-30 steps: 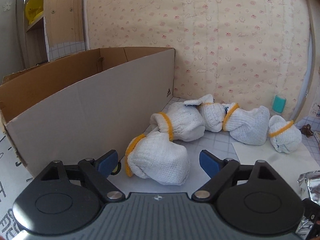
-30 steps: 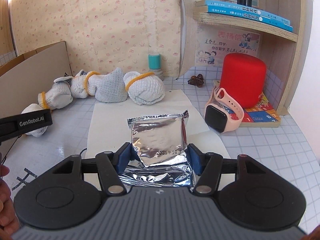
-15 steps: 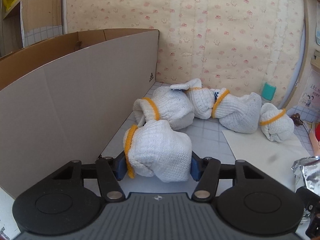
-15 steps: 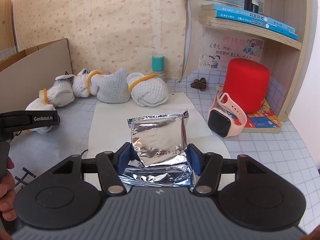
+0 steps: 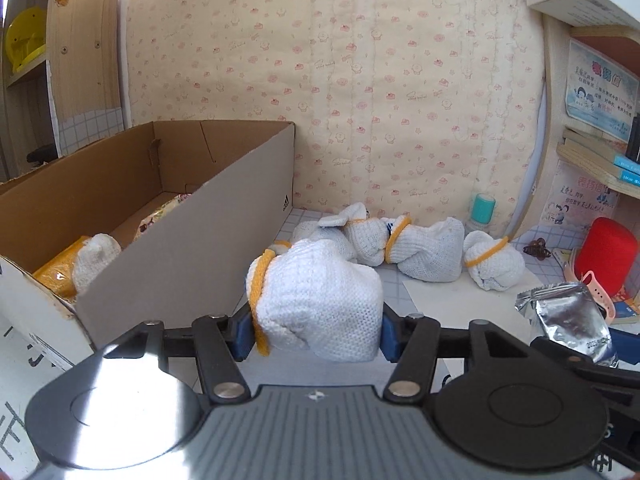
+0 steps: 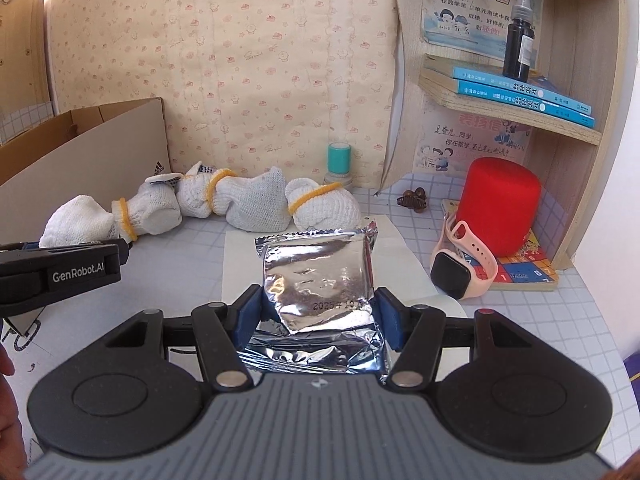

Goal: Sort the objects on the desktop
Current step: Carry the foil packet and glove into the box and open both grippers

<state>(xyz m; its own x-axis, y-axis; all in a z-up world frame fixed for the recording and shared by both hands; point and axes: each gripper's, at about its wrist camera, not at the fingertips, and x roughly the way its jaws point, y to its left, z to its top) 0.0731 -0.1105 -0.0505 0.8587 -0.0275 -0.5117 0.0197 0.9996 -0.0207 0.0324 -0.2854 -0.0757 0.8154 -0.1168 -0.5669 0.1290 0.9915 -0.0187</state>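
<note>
The cardboard box [image 5: 172, 240] is the biggest thing here, a long open carton of stiff brown board with a plain pale outer wall. It already holds a white knitted bundle and something yellow at its near end. Everything else is placed from it.

The coming move turns on one relation: the box lies to the left of the left claw [image 5: 316, 330], just beside it, with its long axis running away from the camera toward the wallpapered wall. So the left hand is the nearer one, and the load probably has to rise over that wall before it goes in.

The left claw is closed snugly on a glove bundle [image 5: 320, 304], a soft, lumpy roll of white knit tied with a yellow band, lifted clear of the counter [image 5: 432, 300] to the right of the box.

Further right of the box, the right claw [image 6: 318, 320] is clamped on a foil packet [image 6: 320, 276], crinkled, shiny and flat, folded over at its base.

Three more glove bundles [image 6: 256, 204] lie in a row beyond the box's far corner, touching each other.
</note>
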